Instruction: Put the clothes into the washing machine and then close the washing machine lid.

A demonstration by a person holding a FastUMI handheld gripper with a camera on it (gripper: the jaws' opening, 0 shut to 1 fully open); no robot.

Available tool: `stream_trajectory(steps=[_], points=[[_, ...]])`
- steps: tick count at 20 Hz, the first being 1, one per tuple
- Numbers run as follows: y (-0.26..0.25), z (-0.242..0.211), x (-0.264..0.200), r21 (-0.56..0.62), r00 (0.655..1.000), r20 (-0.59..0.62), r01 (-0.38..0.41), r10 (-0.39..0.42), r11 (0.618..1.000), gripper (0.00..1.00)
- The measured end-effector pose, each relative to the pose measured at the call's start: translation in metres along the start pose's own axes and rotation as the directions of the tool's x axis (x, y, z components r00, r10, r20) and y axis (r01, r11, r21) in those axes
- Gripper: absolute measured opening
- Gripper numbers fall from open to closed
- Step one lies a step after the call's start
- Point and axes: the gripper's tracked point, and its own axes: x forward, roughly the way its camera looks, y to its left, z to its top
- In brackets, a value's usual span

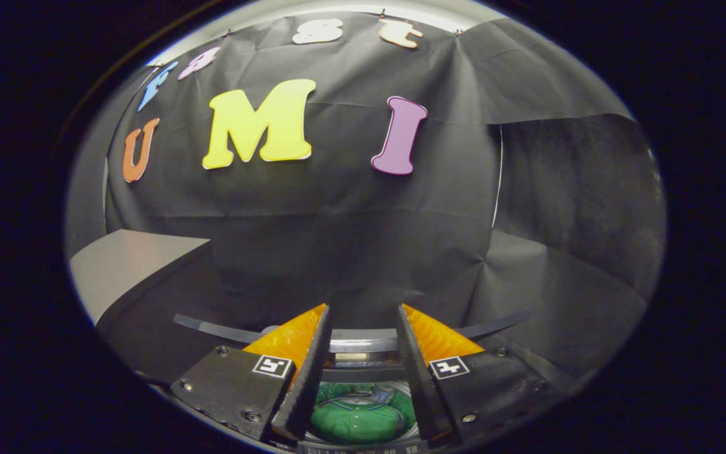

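Observation:
My gripper [363, 310] stands open, its two fingers spread apart with nothing pressed between them. Below the fingers, seen through the gap between them, a green garment [357, 419] with a collar and buttons lies inside the drum of the washing machine. The machine's pale round rim [363, 341] curves just beyond the fingers. A dark curved band [212, 326], which looks like the edge of the machine's top or lid, runs out to both sides behind them. Whether the fingers touch the garment I cannot tell.
A grey flat-topped block or shelf [130, 265] stands off to the left of the fingers, higher than the machine's rim. The black cloth wall [363, 239] hangs close behind the machine and wraps around to the right.

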Motion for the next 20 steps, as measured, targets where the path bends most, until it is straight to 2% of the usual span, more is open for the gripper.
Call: stream_trajectory(steps=[4, 7, 11, 20], points=[[0.001, -0.002, -0.001, -0.013, 0.999, -0.029, -0.017, 0.017, 1.0, 0.66], [0.001, -0.008, -0.005, -0.026, 0.994, -0.105, -0.028, 0.025, 0.999, 0.66], [0.001, -0.007, -0.005, -0.006, 0.989, -0.15, -0.008, 0.007, 1.0, 0.66], [0.004, -0.012, -0.016, 0.011, 0.988, -0.153, -0.026, 0.027, 1.0, 0.67]])
